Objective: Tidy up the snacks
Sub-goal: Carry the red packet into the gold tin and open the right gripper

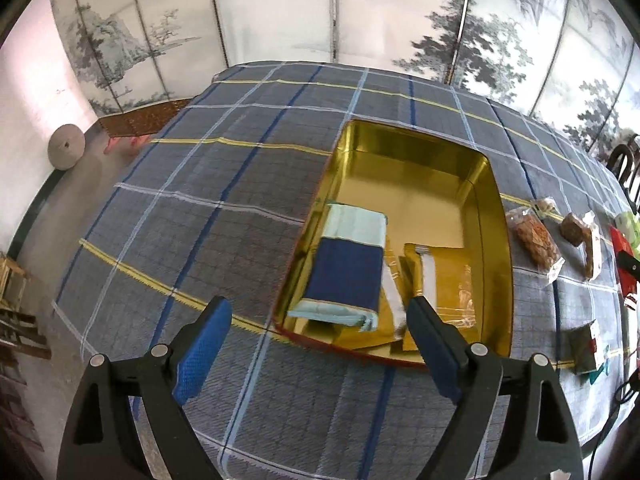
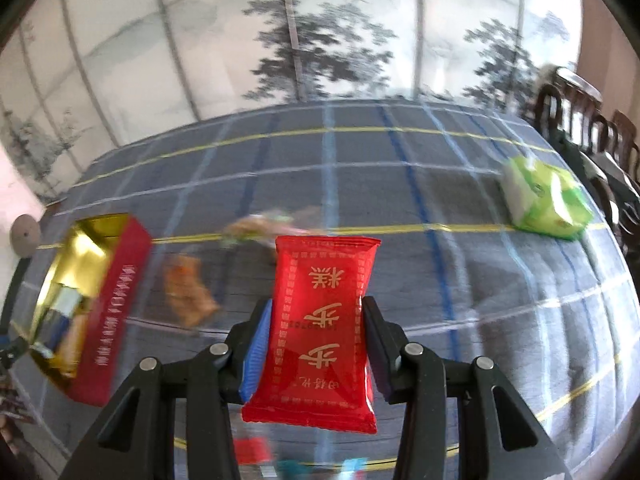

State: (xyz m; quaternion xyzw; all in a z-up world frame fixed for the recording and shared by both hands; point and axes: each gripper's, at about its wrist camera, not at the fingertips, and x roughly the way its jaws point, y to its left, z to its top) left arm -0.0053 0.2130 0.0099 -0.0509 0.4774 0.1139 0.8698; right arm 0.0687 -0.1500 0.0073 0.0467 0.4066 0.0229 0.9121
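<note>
A gold-lined tin box (image 1: 494, 216) with red outer walls stands on the checked tablecloth. Inside it lie a blue and pale-blue packet (image 1: 344, 276) and gold packets (image 1: 444, 280). My left gripper (image 1: 318, 318) hangs open just above the box's near edge, nothing between its blue pads. In the right wrist view my right gripper (image 2: 318, 322) is shut on a red snack packet (image 2: 320, 332) with gold characters, held up over the cloth. The same box (image 2: 116, 304) shows to the left there, blurred.
Clear-wrapped pastries (image 1: 534, 238), a brown snack (image 1: 576, 230), a dark packet (image 1: 586, 346) and red items (image 1: 622, 264) lie right of the box. A green packet (image 2: 544, 200) lies far right. Dark wooden chairs (image 2: 592, 120) stand beyond. A painted folding screen (image 1: 320, 12) backs the table.
</note>
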